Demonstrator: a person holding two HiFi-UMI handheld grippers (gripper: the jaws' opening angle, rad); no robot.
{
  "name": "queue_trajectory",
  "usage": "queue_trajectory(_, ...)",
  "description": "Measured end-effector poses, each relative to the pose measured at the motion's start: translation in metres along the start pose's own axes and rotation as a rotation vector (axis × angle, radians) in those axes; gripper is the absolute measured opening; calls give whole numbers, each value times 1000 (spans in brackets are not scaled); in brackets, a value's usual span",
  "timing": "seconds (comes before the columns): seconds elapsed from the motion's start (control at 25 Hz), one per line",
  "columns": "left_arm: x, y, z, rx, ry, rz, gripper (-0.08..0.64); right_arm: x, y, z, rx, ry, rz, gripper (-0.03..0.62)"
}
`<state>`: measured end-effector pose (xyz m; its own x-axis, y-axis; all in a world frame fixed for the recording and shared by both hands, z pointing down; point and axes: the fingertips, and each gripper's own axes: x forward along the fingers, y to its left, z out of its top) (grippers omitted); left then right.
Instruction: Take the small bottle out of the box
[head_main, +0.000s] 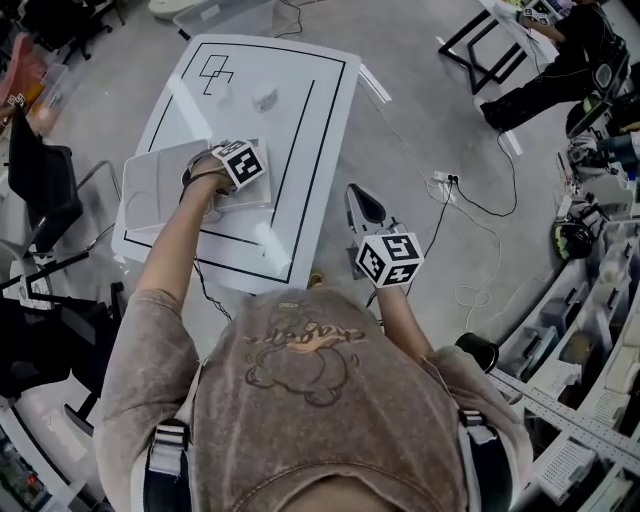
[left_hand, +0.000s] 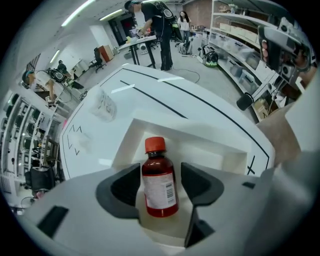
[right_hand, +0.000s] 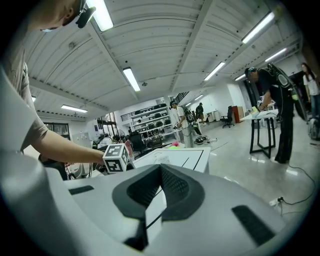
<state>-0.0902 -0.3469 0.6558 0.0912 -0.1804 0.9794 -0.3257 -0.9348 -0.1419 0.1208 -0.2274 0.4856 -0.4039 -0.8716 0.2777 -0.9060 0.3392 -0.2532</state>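
**Q:** While the left gripper (left_hand: 159, 176) pointed down into the white box (left_hand: 205, 150), how did its jaws stand?

**A:** Spread, one on each side of the small bottle (left_hand: 160, 192) inside the box, not clamped. The bottle was dark red-brown with an orange-red cap and a white barcoded label, its print unreadable. In the head view a hand hid it. The right gripper (right_hand: 160, 171) hung beside the table (left_hand: 210, 112), jaws together and empty.

White table (head_main: 330, 110), open white box (left_hand: 210, 150) on it
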Motion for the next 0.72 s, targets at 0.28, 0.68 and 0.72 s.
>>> queue_trajectory(0.28, 4, 5, -2, 5, 54, 37, 218, -2, -2, 2, -1, -5, -8, -3)
queue_trajectory(0.68, -9, 10, 2, -68, -9, 54, 207, -5, 1, -1, -12, 11, 11, -3)
queue_trajectory(0.72, -13, 13, 3, -77, -23, 65, 207, -4, 2, -2, -14, 13, 16, -3)
